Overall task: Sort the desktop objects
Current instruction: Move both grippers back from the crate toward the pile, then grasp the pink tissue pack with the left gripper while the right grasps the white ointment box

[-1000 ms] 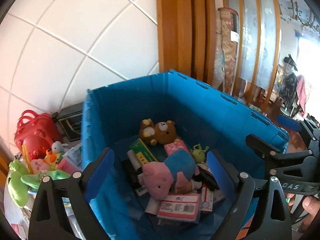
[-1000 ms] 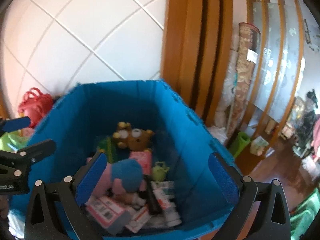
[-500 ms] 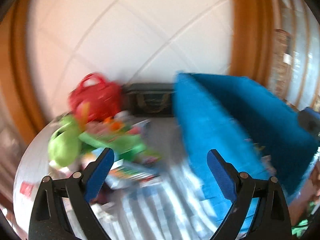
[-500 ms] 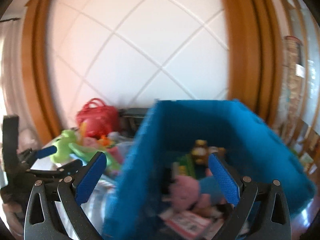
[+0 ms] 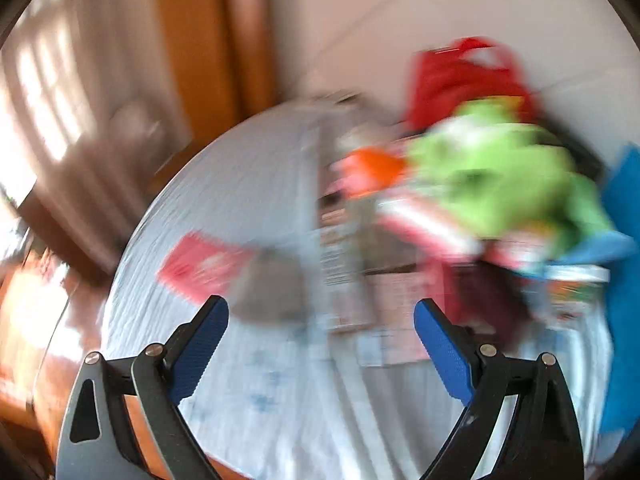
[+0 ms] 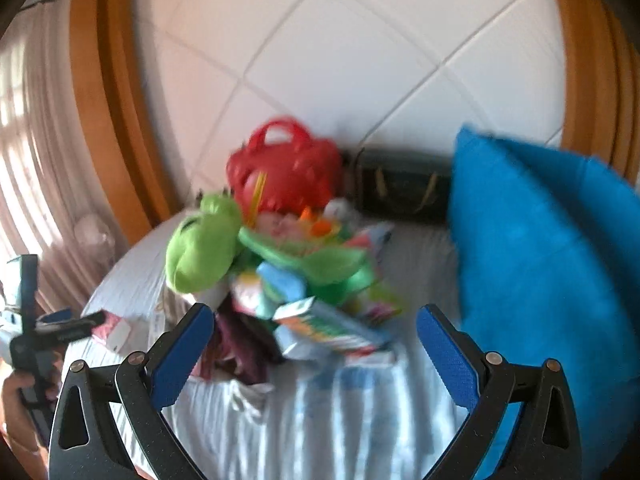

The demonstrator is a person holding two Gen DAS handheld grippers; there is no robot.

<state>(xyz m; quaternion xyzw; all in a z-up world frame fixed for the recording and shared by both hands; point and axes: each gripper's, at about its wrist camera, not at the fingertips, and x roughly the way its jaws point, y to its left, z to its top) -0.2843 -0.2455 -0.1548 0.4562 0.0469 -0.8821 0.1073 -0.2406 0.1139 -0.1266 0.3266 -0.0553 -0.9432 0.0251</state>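
Plainly, much sorting is left to be done. At the far left of the right wrist view, the left gripper is seen held by a hand above the edge of the table; in its own blurred view its jaws are spread wide with nothing between them. A red packet is seen lying alone on the cloth near it. Further right, a heap of loose things is piled mid-table: a green soft toy, a red handbag behind it against the wall, a flat printed box at the front, and smaller items too smeared to be named. The right gripper is held wide apart and empty, aimed at this heap. At the far right the blue bin is stood on the table; its inside is not shown, so what has already been sorted cannot be judged. A pick from the heap is judged to be the step in hand.
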